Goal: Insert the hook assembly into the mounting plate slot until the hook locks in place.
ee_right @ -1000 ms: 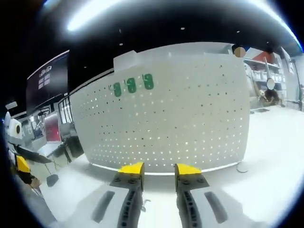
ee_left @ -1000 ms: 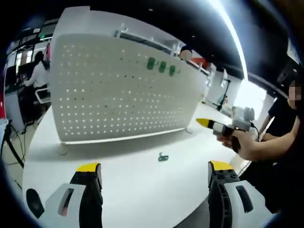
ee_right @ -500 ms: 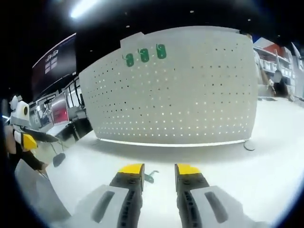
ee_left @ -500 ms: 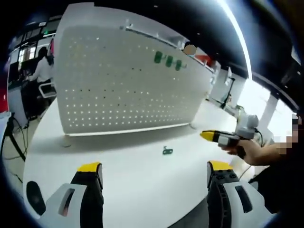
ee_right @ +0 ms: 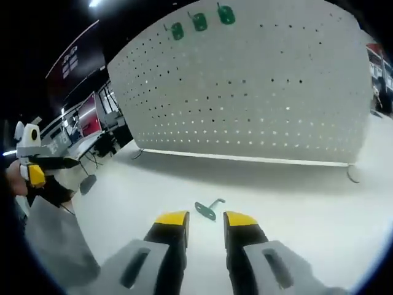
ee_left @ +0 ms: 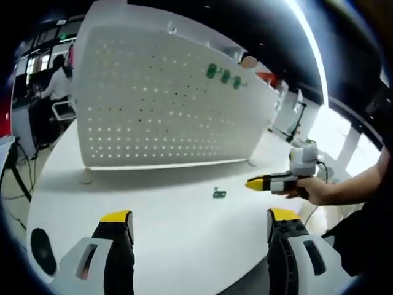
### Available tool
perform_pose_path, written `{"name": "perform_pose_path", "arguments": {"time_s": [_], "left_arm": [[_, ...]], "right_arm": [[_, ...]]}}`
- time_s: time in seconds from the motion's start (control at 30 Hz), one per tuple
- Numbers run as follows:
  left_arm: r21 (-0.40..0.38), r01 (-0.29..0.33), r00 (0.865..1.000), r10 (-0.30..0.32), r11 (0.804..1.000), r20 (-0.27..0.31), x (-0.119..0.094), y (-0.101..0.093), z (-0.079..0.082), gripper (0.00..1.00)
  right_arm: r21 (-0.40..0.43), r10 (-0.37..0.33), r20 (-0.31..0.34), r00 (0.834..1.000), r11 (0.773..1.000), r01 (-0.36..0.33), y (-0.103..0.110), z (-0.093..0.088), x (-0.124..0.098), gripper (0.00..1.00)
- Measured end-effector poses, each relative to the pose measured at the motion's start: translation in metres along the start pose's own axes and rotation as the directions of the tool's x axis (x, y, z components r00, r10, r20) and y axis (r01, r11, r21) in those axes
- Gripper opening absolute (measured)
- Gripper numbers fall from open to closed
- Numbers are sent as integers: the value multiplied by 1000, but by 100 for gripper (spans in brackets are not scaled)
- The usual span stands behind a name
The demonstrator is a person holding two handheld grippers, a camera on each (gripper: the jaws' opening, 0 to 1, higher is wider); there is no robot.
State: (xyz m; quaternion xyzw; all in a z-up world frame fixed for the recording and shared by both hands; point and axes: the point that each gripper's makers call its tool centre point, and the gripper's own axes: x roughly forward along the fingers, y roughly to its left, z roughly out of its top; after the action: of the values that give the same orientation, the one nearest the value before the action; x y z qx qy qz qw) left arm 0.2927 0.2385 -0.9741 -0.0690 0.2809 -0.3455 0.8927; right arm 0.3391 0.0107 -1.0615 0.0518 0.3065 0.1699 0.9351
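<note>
A white pegboard mounting plate stands upright on the white table, with three green hooks hung near its top. The same plate and its hooks show in the right gripper view. One loose green hook assembly lies flat on the table in front of the plate. My right gripper hovers low, its jaws a narrow gap apart, with the hook just beyond the tips and nothing held. In the left gripper view it comes in from the right, close to the hook. My left gripper is wide open and back from the hook.
The table's rounded edge curves at the left, with a black cable and floor beyond. A person sits at a desk far left. My left gripper, in a hand, is at the left of the right gripper view.
My right gripper has dropped and moved in on the loose hook, which now lies just past its tips. The left gripper has stayed open and held its place.
</note>
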Motion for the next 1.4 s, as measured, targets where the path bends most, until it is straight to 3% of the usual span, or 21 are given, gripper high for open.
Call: {"name": "perform_pose_path", "arguments": {"time_s": [0.33, 0.57, 0.77, 0.9, 0.93, 0.97, 1.0, 1.07, 1.13, 1.17, 1.2, 1.23, 1.3, 1.33, 1.4], "left_arm": [[-22, -13, 1000, 13, 1000, -3, -1, 10, -3, 91], [-39, -23, 1000, 23, 999, -2, -1, 16, -5, 91], [-49, -28, 1000, 28, 998, 0, -1, 20, -6, 90], [-55, -32, 999, 32, 998, -1, -2, 23, -8, 90], [-55, -32, 999, 32, 998, -2, -2, 23, -8, 89], [-56, -33, 999, 32, 998, -3, -2, 23, -8, 89], [-57, -32, 999, 32, 998, -2, -2, 23, -9, 89], [-61, -32, 999, 32, 998, -1, -1, 24, -9, 89], [-63, -30, 1000, 30, 998, -3, -1, 24, -9, 88], [-63, -29, 1000, 29, 998, -3, -1, 24, -9, 88], [-63, -27, 1000, 27, 998, -1, 0, 24, -9, 88], [-62, -26, 1000, 26, 998, 0, 0, 24, -9, 88], [-61, -23, 1000, 23, 998, -2, 1, 23, -9, 88], [-61, -22, 1000, 22, 998, -3, 1, 23, -9, 88], [-60, -18, 1000, 18, 998, -2, 2, 22, -9, 88]], "right_arm": [[36, 46, -123, 991, 998, -42, 1, -2, 49, 17], [55, 33, -233, 972, 998, -21, -10, -10, 74, 12], [104, 34, -328, 944, 995, 0, -15, -23, 85, 12], [59, 28, -362, 932, 998, -8, -12, -25, 92, 12], [21, 25, -391, 920, 1000, -18, -11, -28, 91, 12], [-11, 26, -382, 924, 999, -33, -10, -25, 94, 12], [-41, 19, -400, 916, 998, -39, -9, -26, 94, 12], [-142, 10, -426, 905, 987, -77, -4, -26, 96, 12], [-272, -21, -465, 885, 955, -121, -2, -28, 96, 12], [-330, -32, -481, 876, 933, -148, -1, -28, 96, 12], [-408, -56, -503, 863, 895, -180, 0, -30, 96, 12], [-433, -52, -503, 863, 879, -199, 3, -29, 97, 11], [-465, -71, -525, 848, 858, -216, 6, -31, 98, 8], [-497, -75, -532, 843, 834, -240, 8, -31, 99, 6], [-499, -74, -535, 842, 832, -244, 14, -35, 99, 2]]}}
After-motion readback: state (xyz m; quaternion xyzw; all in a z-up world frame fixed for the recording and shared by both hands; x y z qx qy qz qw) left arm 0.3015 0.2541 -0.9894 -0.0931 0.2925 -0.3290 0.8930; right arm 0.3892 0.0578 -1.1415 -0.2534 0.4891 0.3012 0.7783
